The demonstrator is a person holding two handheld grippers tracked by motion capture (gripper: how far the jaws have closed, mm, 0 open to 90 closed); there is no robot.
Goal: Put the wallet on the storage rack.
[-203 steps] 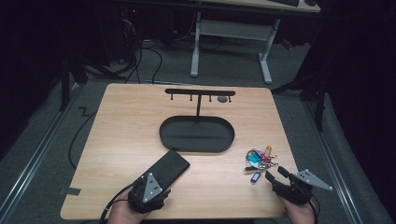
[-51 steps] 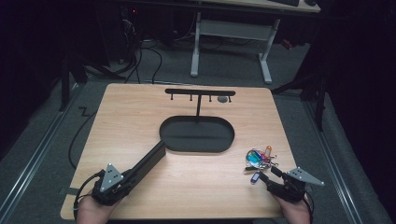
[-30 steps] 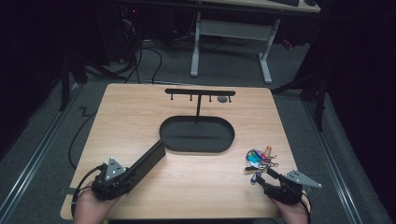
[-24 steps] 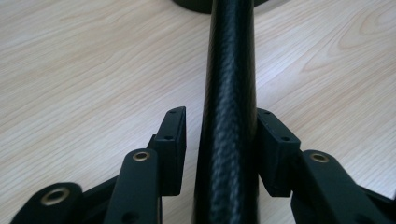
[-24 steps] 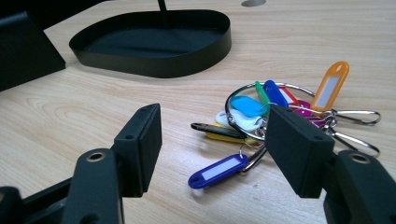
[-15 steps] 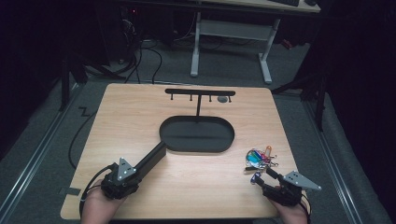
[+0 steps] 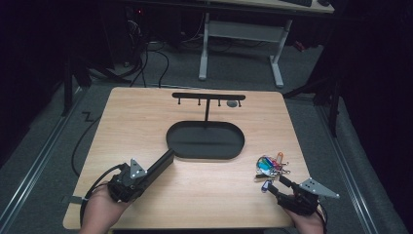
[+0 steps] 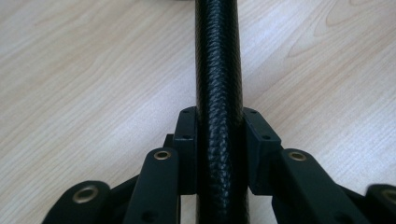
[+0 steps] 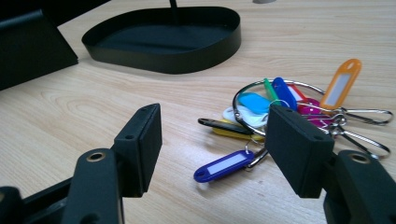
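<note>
A long black case [image 7: 163,161] with a textured leather-like skin stretches from my left gripper [image 7: 144,174] toward the tray's near-left rim. In the left gripper view the case [image 8: 218,56] runs straight up between the pads, and the left gripper [image 8: 219,126] is shut on it after its jaws have just been closing. A bunch of coloured key tags on rings [image 7: 270,165] lies at the front right. My right gripper [image 7: 275,185] stands open just short of it, with a blue tag [image 9: 224,165] on the wood between its jaws and the rest of the bunch [image 9: 280,102] beyond.
A black oval tray [image 7: 204,141] sits mid-table, its wall [image 9: 163,37] close ahead of the right gripper. Behind it rises a black T-shaped hook rack [image 7: 208,96]. The table's front edge runs right under both hands.
The left hand has moved right and forward along the case toward the tray, and the case looks narrower than when it lay flat earlier. The right gripper has stayed put.
</note>
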